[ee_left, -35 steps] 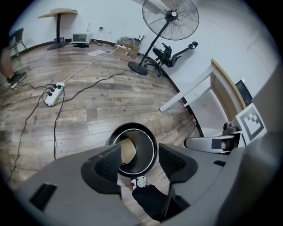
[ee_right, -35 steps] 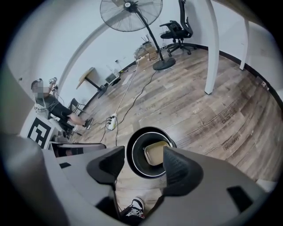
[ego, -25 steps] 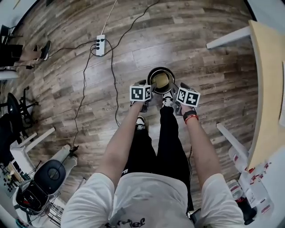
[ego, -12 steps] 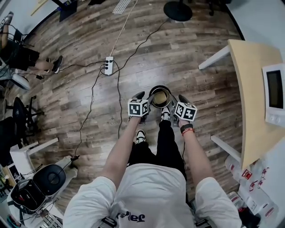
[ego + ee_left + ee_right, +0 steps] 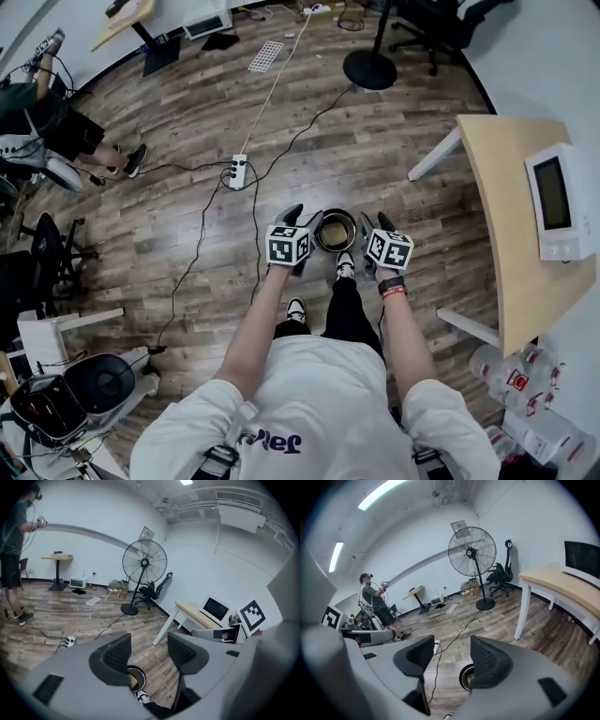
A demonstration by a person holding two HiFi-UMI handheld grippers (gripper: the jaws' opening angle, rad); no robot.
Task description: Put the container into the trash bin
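Container [image 5: 335, 230] lies inside the trash bin [image 5: 323, 246] on the floor at centre frame. Left hand-held gripper [image 5: 304, 218] and right hand-held gripper [image 5: 375, 223] are both released and empty, lifted higher above the bin than a second ago.

Glossy metal trash bin [image 5: 328, 247] on matt wood-plank floor [image 5: 141, 225]

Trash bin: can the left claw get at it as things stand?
Probably yes: the open, empty left claw hangs above the trash bin, beside its rim, and nothing shows between them.
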